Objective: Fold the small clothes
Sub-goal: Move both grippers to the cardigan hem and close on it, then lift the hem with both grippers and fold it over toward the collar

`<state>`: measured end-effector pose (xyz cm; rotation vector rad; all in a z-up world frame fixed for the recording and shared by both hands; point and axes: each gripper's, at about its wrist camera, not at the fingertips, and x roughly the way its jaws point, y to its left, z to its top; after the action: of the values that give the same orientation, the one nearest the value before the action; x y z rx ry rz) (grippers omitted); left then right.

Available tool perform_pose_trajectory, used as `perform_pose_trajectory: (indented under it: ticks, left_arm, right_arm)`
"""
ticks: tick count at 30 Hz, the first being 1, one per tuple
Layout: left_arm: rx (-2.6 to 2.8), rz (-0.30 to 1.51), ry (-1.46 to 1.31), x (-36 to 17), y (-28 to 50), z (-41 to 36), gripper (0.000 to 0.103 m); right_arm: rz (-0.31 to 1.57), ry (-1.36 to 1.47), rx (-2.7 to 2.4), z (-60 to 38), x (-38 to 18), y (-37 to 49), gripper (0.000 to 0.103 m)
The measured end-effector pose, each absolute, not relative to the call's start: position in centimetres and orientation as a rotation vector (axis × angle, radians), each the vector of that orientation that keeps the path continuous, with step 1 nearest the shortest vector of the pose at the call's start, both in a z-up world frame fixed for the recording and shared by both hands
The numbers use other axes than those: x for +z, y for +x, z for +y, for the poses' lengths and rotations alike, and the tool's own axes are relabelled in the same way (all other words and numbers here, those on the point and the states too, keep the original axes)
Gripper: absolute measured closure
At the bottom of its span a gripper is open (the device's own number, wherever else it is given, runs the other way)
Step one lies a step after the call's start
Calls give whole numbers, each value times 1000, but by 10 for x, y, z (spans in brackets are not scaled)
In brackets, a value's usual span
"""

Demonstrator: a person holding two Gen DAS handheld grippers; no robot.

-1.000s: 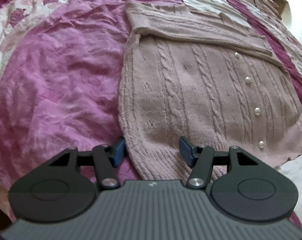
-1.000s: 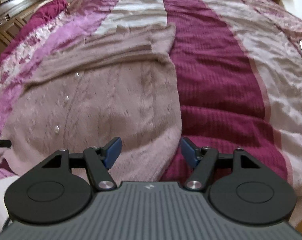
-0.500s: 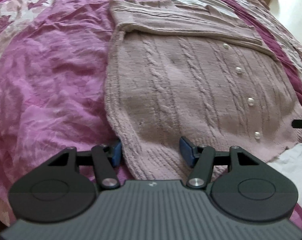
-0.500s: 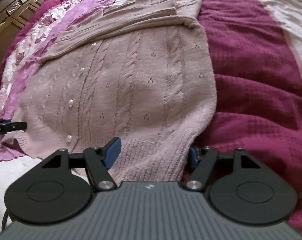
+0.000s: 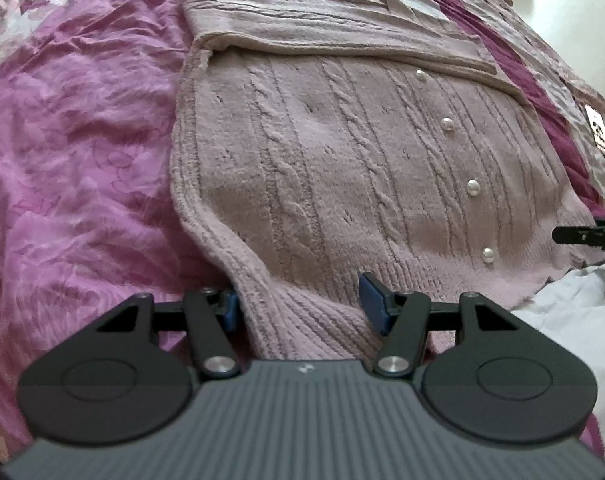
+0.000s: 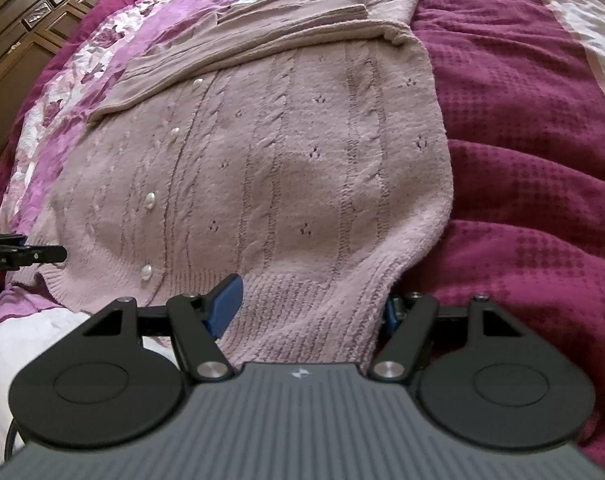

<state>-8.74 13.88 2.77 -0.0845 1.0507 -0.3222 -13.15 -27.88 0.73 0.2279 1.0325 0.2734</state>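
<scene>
A pale pink cable-knit cardigan (image 5: 354,168) with pearl buttons lies flat on the bed, sleeves folded across its top; it also shows in the right wrist view (image 6: 286,168). My left gripper (image 5: 302,308) is open, its jaws astride the hem's left corner, with the knit between the blue pads. My right gripper (image 6: 308,310) is open, its jaws astride the hem's right corner. The right gripper's tip (image 5: 582,234) shows at the right edge of the left wrist view. The left gripper's tip (image 6: 26,256) shows at the left edge of the right wrist view.
The bedspread is pink satin (image 5: 74,160) on the left and dark magenta quilt (image 6: 522,160) on the right. White cloth (image 5: 574,308) lies by the hem at the near edge. A dark wooden headboard (image 6: 18,28) stands far left. A small printed card (image 5: 598,136) lies far right.
Both grippers have moved forward and down onto the cardigan's hem. The hem corners now sit between the open jaws. The cardigan has not moved.
</scene>
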Motion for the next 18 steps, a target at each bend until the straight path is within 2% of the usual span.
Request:
perform_pose_trajectory:
  ticks: [2,3,5,7,8,9,10,12,18]
  left_arm:
    - [-326,1052,-92,28,-88,141,45]
    - [-324,1050,-92,28,-88,141,48]
    - [-314,1050,-85,27,-87,143,68]
    - [-309,1059,-91,25,-85,146,84]
    - [-312,1061,-105,24,-84,149,87]
    - [-316,1059,-117,25,-83,150,89]
    - [-319,1053,-121,25,-83,151,91]
    - [-326,1031,-138,29,-84,153,92]
    - [-329,938,-263,46,-81,168,93]
  right_arm:
    - [1027,233,277,-279,7,-132,30]
    - [1022,236,277,-280,7,-132,33]
    - [1012,241,269,-281,6,-134,46]
    - [1011,253,267,-282,4,-134,65]
    - [1011,263,269,-283,3,-134,71]
    - [1009,280,279,-285,2,-133,80]
    - [1005,297,290,-287,2,-133,84]
    - [981,334,310,-292,3,-134,89]
    - [853,446,337,-305,15,-136,93]
